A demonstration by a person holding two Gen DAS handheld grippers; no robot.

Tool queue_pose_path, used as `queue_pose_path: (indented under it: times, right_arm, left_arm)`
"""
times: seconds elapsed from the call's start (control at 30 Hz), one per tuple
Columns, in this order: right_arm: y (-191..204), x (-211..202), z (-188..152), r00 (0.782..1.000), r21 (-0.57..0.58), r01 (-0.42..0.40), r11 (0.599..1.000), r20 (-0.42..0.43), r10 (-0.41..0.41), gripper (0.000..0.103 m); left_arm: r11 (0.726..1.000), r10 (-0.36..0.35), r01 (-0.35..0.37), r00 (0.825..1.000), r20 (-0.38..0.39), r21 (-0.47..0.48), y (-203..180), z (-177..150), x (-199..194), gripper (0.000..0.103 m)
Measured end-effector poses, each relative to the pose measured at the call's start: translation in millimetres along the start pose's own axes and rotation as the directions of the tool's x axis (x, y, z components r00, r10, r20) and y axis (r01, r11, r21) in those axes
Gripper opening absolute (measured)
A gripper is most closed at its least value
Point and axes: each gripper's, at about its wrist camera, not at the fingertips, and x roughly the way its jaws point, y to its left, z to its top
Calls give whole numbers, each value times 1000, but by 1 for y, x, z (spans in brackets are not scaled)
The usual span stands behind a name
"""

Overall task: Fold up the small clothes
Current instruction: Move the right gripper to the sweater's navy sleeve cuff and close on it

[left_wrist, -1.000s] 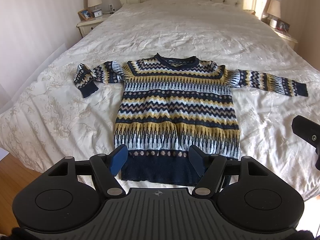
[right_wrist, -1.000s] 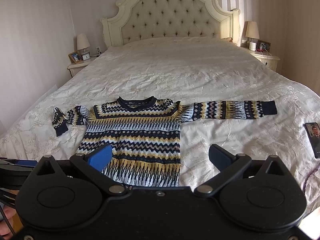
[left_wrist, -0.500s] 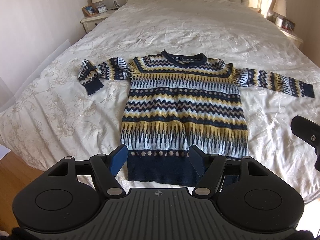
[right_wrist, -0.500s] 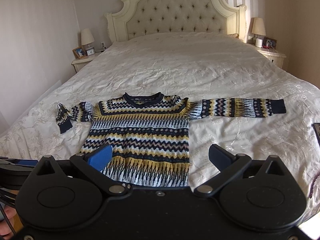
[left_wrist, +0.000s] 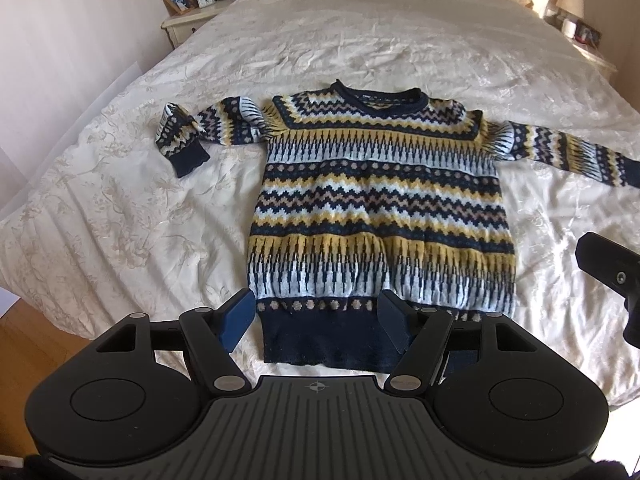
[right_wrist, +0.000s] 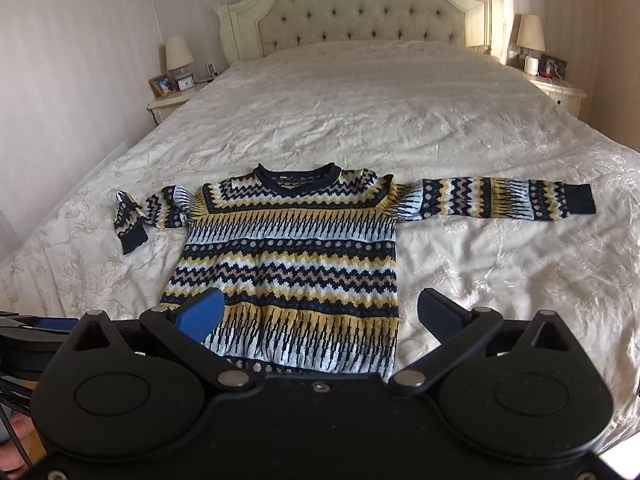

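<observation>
A small knitted sweater (left_wrist: 380,208) (right_wrist: 292,256) in navy, yellow and pale blue bands lies flat, face up, on the cream bedspread (left_wrist: 120,220). Its left sleeve (left_wrist: 188,136) is bent back on itself; the right sleeve (right_wrist: 504,198) stretches straight out. My left gripper (left_wrist: 318,316) hovers open over the navy hem, nothing between its fingers. My right gripper (right_wrist: 320,312) hangs open above the sweater's lower right part, also empty. A black part of the right gripper (left_wrist: 608,268) shows at the left wrist view's right edge.
A tufted cream headboard (right_wrist: 360,8) stands at the far end. Nightstands with lamps flank the bed (right_wrist: 176,92) (right_wrist: 556,88). Wooden floor (left_wrist: 24,344) shows past the bed's near left corner. A hand (right_wrist: 16,436) holds the left device at the lower left.
Both grippers have moved forward and slightly down toward the sweater, which now looks larger and nearer. Their jaws stay equally wide. The sweater has not moved.
</observation>
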Motion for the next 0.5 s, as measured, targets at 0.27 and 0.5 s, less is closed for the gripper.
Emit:
queue_pose_path:
  times: [0.27, 0.5]
  right_arm:
    - [1, 26, 7, 999, 7, 4, 1000, -51, -4, 102]
    - [1, 55, 18, 995, 12, 17, 1000, -101, -15, 102]
  left_arm:
    - [1000, -2, 3, 999, -42, 10, -1, 14, 21, 67]
    - [1000, -11, 12, 996, -85, 17, 0, 32, 48, 67]
